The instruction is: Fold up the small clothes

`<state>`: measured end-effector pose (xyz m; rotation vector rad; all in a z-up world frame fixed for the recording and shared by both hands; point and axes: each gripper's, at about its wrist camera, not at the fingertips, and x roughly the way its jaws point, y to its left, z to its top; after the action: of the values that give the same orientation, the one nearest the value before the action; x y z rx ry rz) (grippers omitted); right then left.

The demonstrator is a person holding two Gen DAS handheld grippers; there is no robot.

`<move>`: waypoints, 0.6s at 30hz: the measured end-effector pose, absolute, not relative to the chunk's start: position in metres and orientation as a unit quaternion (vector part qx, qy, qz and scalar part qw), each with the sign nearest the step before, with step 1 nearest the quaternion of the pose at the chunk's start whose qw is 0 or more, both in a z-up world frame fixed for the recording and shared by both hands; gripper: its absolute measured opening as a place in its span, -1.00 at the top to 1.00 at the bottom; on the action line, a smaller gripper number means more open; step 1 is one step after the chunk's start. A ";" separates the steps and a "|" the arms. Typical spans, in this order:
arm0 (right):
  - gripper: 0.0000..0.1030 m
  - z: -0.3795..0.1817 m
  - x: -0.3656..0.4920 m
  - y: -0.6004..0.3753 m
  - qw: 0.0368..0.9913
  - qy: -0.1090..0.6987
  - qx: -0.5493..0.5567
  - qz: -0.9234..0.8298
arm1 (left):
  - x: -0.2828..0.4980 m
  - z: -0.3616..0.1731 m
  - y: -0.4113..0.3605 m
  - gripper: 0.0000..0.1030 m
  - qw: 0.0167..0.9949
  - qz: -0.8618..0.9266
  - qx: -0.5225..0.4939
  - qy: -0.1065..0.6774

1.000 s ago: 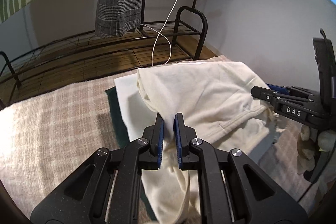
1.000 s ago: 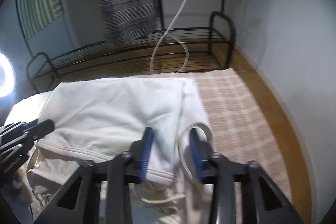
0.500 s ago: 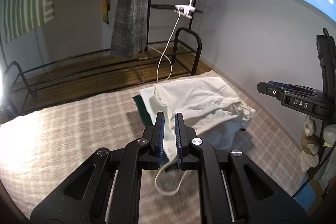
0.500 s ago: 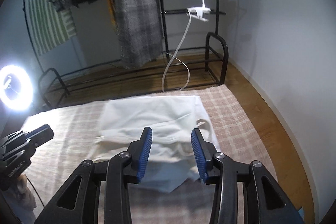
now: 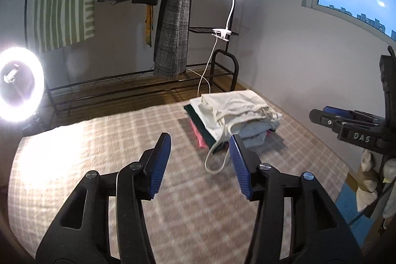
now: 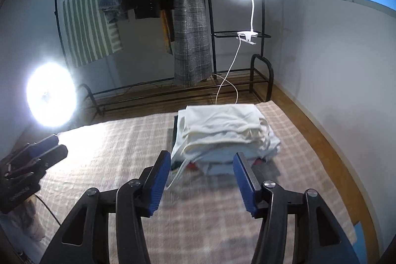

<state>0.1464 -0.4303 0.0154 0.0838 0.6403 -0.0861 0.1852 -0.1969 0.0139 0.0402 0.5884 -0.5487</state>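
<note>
Lower layers of clothes stack hidden under cream top garment.

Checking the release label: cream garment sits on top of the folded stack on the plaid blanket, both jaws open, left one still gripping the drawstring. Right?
Not quite. The left gripper grips nothing: the left wrist view shows its jaws apart, just opened, with the drawstring lying loose on the plaid blanket. The cream garment tops the stack, and the right gripper is open too.

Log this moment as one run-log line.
left gripper: open, empty, jaws just opened | right gripper: open, empty | cream garment: folded atop stack
</note>
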 end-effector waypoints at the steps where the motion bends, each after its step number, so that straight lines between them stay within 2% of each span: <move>1: -0.19 0.013 0.139 -0.424 0.947 0.315 0.040 -0.049 | 0.178 0.013 -0.191 -0.13 0.918 -0.270 0.016 0.289; 3: -0.27 0.008 0.125 -0.412 0.946 0.316 0.045 -0.052 | 0.165 0.011 -0.179 -0.36 0.917 -0.273 0.010 0.290; 5: -0.48 0.004 0.116 -0.404 0.947 0.314 0.048 -0.051 | 0.154 0.008 -0.171 -0.44 0.918 -0.273 0.012 0.287; 8: -0.51 0.001 0.102 -0.392 0.949 0.309 0.039 -0.050 | 0.144 0.005 -0.167 -0.55 0.918 -0.275 0.019 0.285; 9: -0.61 0.001 0.098 -0.388 0.949 0.308 0.034 -0.052 | 0.141 0.005 -0.168 -0.64 0.917 -0.278 0.026 0.285; 10: -0.80 0.001 0.094 -0.386 0.951 0.304 0.032 -0.055 | 0.139 0.004 -0.168 -0.67 0.918 -0.277 0.031 0.283; 12: -0.99 0.001 0.088 -0.384 0.954 0.291 0.033 -0.062 | 0.131 0.002 -0.166 -0.72 0.921 -0.275 0.039 0.272; 13: -0.99 0.001 0.087 -0.383 0.956 0.285 0.030 -0.065 | 0.128 0.001 -0.165 -0.74 0.924 -0.271 0.043 0.267; 15: -0.99 0.000 0.086 -0.381 0.957 0.280 0.022 -0.074 | 0.126 0.000 -0.162 -0.93 0.925 -0.268 0.044 0.265; 18: -0.99 -0.005 0.086 -0.382 0.955 0.284 0.031 -0.078 | 0.124 -0.001 -0.157 -0.96 0.928 -0.265 0.035 0.259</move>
<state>0.0864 -0.3815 -0.0054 0.0625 0.5773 -0.1583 0.1238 -0.1571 -0.0006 0.0711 0.5311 -0.5426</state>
